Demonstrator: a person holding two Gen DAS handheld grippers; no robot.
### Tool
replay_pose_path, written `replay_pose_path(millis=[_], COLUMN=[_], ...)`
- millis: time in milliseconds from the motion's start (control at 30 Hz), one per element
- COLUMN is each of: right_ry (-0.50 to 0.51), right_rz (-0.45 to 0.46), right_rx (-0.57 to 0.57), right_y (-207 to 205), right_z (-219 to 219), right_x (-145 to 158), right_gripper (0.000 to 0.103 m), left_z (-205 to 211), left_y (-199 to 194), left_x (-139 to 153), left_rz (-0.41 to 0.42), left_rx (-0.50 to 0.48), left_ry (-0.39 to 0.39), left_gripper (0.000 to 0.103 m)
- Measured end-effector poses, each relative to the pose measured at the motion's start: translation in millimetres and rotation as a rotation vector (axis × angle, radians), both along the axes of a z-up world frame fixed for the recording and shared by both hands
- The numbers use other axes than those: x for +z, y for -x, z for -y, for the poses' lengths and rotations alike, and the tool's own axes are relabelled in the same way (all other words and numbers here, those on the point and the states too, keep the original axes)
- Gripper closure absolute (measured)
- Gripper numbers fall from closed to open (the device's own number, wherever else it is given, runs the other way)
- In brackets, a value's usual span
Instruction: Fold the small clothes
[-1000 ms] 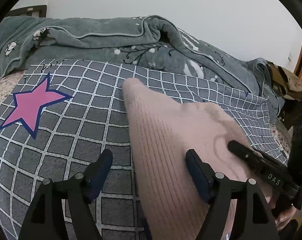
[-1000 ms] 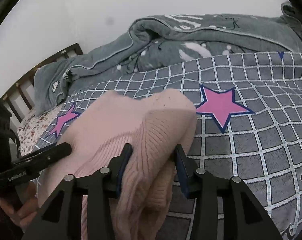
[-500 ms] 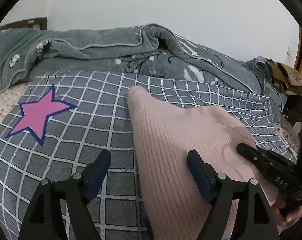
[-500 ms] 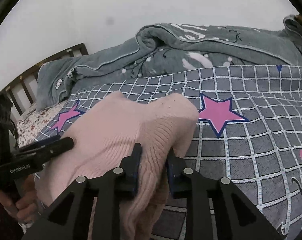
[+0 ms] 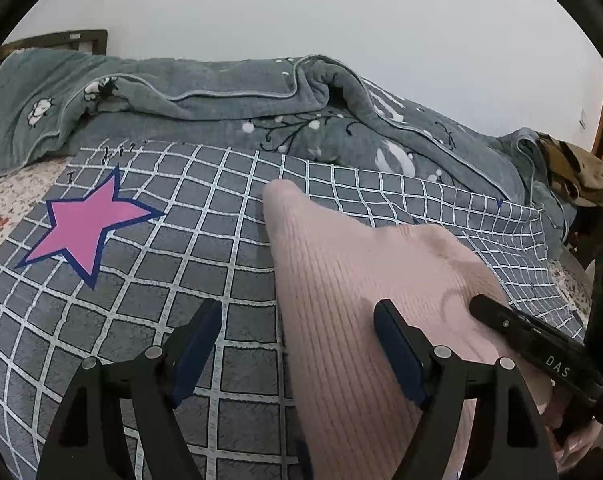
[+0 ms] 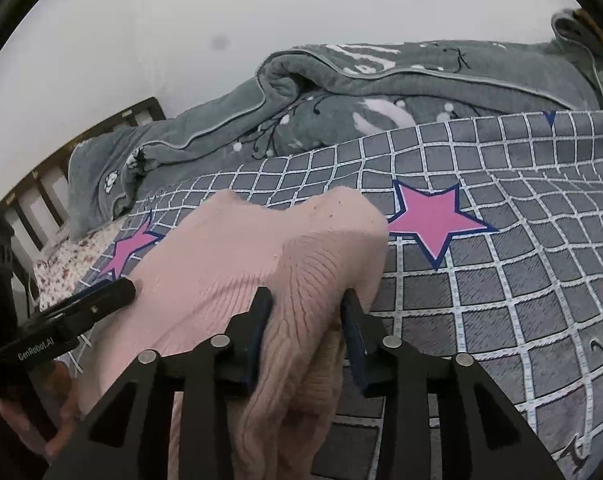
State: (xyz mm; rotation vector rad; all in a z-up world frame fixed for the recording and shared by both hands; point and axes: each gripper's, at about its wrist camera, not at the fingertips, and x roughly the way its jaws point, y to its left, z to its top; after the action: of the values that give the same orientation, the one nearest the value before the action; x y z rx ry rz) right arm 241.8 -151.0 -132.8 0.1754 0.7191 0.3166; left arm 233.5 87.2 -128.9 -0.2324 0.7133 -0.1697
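Note:
A pink ribbed knit garment (image 5: pixel 341 300) lies on the grey checked bedspread (image 5: pixel 141 300); it also shows in the right wrist view (image 6: pixel 229 248). My left gripper (image 5: pixel 297 340) is open, its jaws wide apart over the garment's left edge, holding nothing. My right gripper (image 6: pixel 305 320) has its jaws against a bunched fold of the pink garment, partly parted. The right gripper's finger shows in the left wrist view (image 5: pixel 517 332) resting on the garment. The left gripper's finger shows in the right wrist view (image 6: pixel 81 308).
A crumpled grey-green blanket (image 5: pixel 221 108) lies along the back of the bed by the white wall. Pink stars (image 6: pixel 433 220) mark the bedspread. A dark wooden headboard (image 6: pixel 33 184) stands at the left. A brown item (image 5: pixel 577 176) lies at the far right.
My right gripper closed tighter on the garment fold half a second ago, and its jaws now stand wider apart around it. The left gripper stayed open and shifted slightly.

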Motion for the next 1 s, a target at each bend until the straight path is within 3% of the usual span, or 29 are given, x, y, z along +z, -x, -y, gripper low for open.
replay_pose_path(millis=[100, 200, 267, 367, 533, 800, 933, 1000], right_ry=[0.011, -0.049, -0.082, -0.040, -0.031, -0.040, -0.015, -0.012], right_rz=[0.036, 0.058, 0.043, -0.015, -0.009, -0.022, -0.037, -0.021], right_rx=[0.010, 0.013, 0.012, 0.005, -0.012, -0.049, -0.052, -0.046], right_y=[6, 12, 12, 4, 2, -16, -20, -18], right_z=[-1, 8, 13, 10, 11, 4, -1, -3], right_x=[6, 14, 13, 0, 2, 1, -4, -3], right_gripper=[0.084, 0.086, 0.086, 0.085, 0.064, 0.055, 0.058, 0.071], left_z=[-2, -5, -5, -5, -6, -10, -10, -11], left_y=[1, 2, 3, 4, 2, 0, -1, 0], left_x=[0, 0, 1, 2, 2, 2, 2, 3], left_rz=[0.000, 0.007, 0.009, 0.011, 0.004, -0.002, -0.005, -0.002], left_rx=[0.000, -0.003, -0.007, -0.006, 0.002, 0.020, 0.021, 0.021], left_ry=[0.010, 0.015, 0.016, 0.004, -0.001, 0.012, 0.020, 0.019], left_gripper=[0.026, 0.026, 0.026, 0.026, 0.026, 0.026, 0.026, 0.026])
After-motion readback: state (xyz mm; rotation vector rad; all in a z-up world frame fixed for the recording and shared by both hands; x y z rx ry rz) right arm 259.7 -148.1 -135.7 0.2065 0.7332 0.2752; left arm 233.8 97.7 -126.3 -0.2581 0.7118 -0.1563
